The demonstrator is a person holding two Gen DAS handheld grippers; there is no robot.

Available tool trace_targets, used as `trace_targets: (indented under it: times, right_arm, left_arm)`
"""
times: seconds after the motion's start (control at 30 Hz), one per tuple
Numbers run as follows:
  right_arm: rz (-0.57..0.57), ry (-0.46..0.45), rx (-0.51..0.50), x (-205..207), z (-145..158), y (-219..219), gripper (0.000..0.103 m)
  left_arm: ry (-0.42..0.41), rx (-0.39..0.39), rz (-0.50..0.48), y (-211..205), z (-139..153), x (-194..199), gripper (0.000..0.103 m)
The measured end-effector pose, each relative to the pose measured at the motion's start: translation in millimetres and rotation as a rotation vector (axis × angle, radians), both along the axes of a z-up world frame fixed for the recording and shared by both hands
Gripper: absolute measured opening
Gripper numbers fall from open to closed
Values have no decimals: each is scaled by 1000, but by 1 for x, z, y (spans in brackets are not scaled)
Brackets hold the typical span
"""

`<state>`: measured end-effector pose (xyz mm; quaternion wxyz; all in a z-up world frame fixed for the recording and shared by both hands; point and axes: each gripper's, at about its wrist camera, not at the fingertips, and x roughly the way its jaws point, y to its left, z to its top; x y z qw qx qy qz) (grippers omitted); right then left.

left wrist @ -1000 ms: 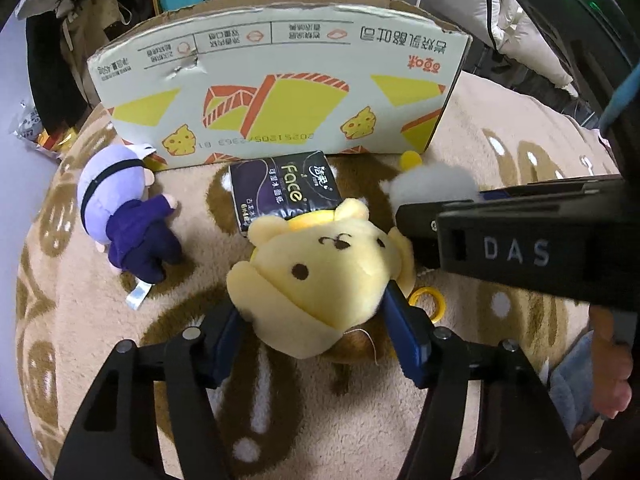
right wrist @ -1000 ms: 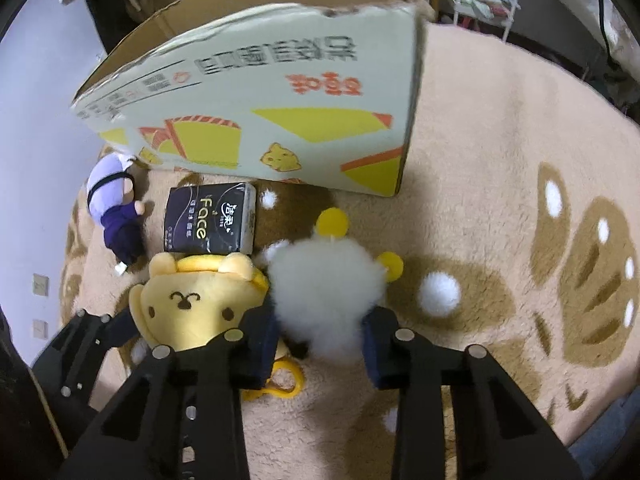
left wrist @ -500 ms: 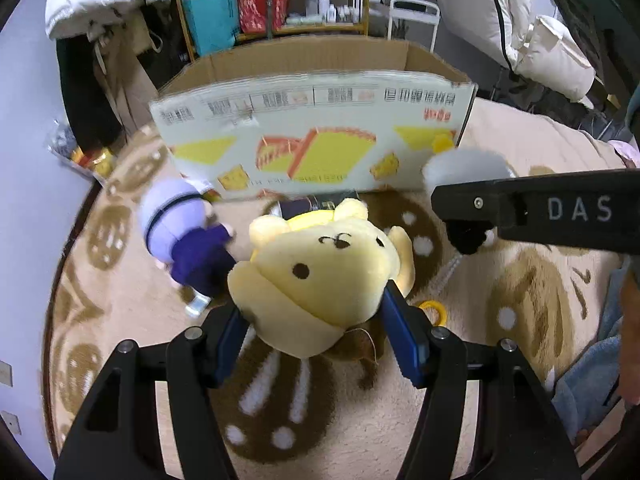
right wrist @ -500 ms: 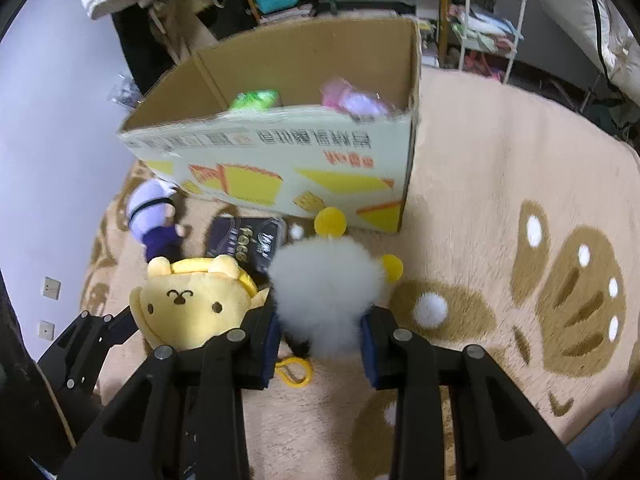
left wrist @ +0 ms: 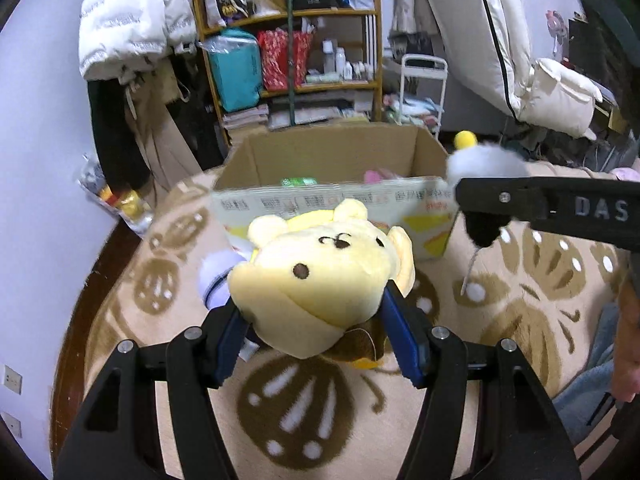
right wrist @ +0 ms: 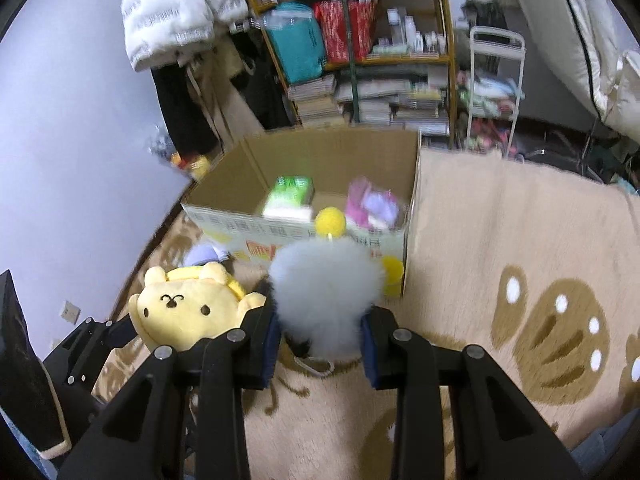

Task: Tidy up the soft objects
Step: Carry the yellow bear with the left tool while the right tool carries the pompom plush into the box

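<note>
My left gripper (left wrist: 316, 336) is shut on a yellow bear plush (left wrist: 320, 276) and holds it in the air above the rug; the plush also shows in the right wrist view (right wrist: 188, 306). My right gripper (right wrist: 320, 342) is shut on a white fluffy pompom toy (right wrist: 326, 292) with yellow balls, also lifted; it shows in the left wrist view (left wrist: 484, 164). An open cardboard box (right wrist: 332, 160) stands ahead on the rug, holding a green pack (right wrist: 290, 196) and a pink soft item (right wrist: 372, 204). A purple-haired doll (left wrist: 214, 276) lies on the rug, mostly hidden behind the bear.
A beige rug with brown paw prints (right wrist: 520, 240) covers the floor. A cluttered shelf (left wrist: 292, 52) and hanging coats (left wrist: 132, 28) stand behind the box. A white trolley (right wrist: 496, 92) is at the back right. The wall is at the left.
Both grippers have risen with their toys, so the box's open top and contents now show. The black tissue pack on the rug has gone out of sight.
</note>
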<state>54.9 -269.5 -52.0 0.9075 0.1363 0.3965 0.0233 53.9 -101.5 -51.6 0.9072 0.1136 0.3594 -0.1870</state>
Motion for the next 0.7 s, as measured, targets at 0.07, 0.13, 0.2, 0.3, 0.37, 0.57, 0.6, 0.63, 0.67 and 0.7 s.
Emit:
trace_targets:
  times: [0.07,0.13,0.2,0.3,0.37,0.57,0.6,0.63,0.67,0.7]
  right_arm:
    - [1,-35,-3,-2,7,-1,35]
    - [-9,-84,-13,-5,16,-2,35]
    - [-13,-125,-13,-8,23,-4,35]
    - [-20,-182,-15,-9,32,-5,35]
    - [-23,-209,-21,-10,37,-6,35]
    - [-53,-273,-16,-11,46,-10,35]
    - [-54,-286,-13,-11,48,-11,35]
    - [-57,-297,-11,-10,50,-12,35]
    - [-59,-307,-11,-9,51,-13,35]
    - [-58,-316,-11,-6,53,-14,35]
  left_arm:
    - [-9,-24,7,3,10,1,63]
    - [-35,-40,14,5,21,2,63]
    - [-64,-48,18,8,30,2,63]
    - [-103,-56,28,10,43,2,63]
    - [-126,-53,28,8,49,5,63]
    - [-186,-43,26,-2,69,17,63]
    - [-198,-44,23,-4,74,19,63]
    - [-212,-42,23,-5,79,23,63]
    - [-223,-41,24,-7,83,26,63]
    - [-235,-40,24,-9,87,30,63]
